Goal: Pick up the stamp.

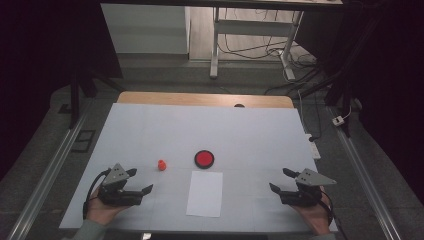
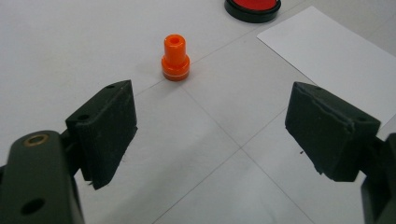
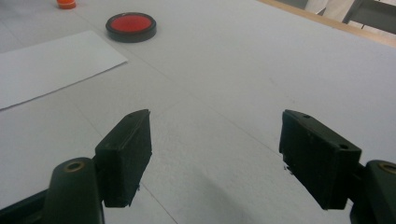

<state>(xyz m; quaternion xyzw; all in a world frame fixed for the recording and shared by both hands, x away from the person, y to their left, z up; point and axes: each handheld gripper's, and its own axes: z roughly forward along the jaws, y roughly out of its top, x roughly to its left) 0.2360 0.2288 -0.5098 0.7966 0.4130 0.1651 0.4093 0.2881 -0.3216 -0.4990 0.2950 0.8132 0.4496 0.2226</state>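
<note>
1. Left gripper (image 1: 142, 181) jaws released, empty; the orange stamp (image 2: 175, 58) stands upright just ahead of its fingers (image 2: 105, 130)
2. Right gripper (image 1: 280, 180) jaws released, empty
3. White table (image 1: 150, 125) between them bears paper (image 1: 205, 193) and red ink pad (image 1: 204, 159)
4. Grey floor (image 1: 165, 80), cables beyond

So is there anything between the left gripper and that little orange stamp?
Nothing visible. In the left gripper view the stamp stands upright on bare table just ahead of the open left gripper, a little left of centre. The ink pad and the paper lie off to the right of that path.
</note>
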